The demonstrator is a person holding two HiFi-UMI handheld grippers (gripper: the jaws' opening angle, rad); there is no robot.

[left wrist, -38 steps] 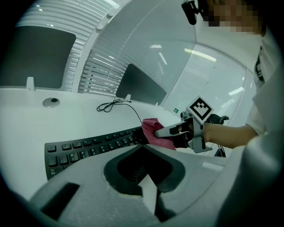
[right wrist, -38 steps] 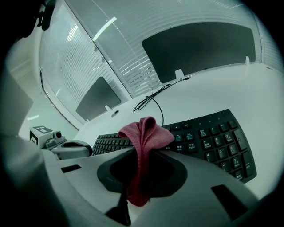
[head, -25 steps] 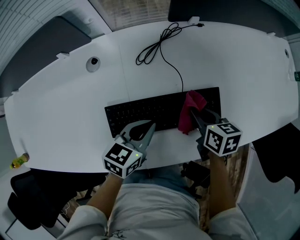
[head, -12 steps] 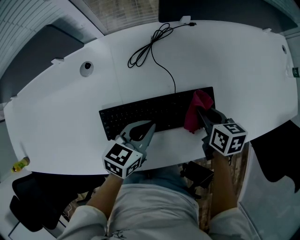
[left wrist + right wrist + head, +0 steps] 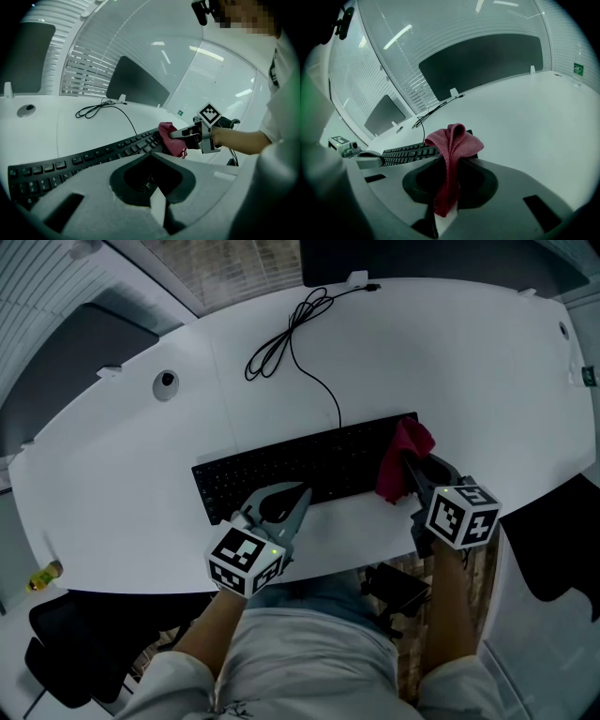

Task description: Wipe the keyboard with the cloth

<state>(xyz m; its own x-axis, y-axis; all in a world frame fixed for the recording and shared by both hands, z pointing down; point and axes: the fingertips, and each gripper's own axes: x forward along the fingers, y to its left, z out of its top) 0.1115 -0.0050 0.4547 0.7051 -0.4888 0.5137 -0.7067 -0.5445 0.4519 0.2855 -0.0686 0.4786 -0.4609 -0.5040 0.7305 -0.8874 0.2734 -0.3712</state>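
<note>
While wiping is under way, the desk is carrying the keyboard flat near its front edge, within reach of both tools. The left gripper, fingers pressed together on nothing, is hovering at the keyboard's near edge, probably to steady it. The right gripper is pinching the red cloth, bunching it over the keyboard's right end so fabric, not fingers, is meeting keys.

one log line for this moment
right gripper: shut on red cloth at keyboard right end | left gripper: shut, empty, at keyboard front edge
</note>
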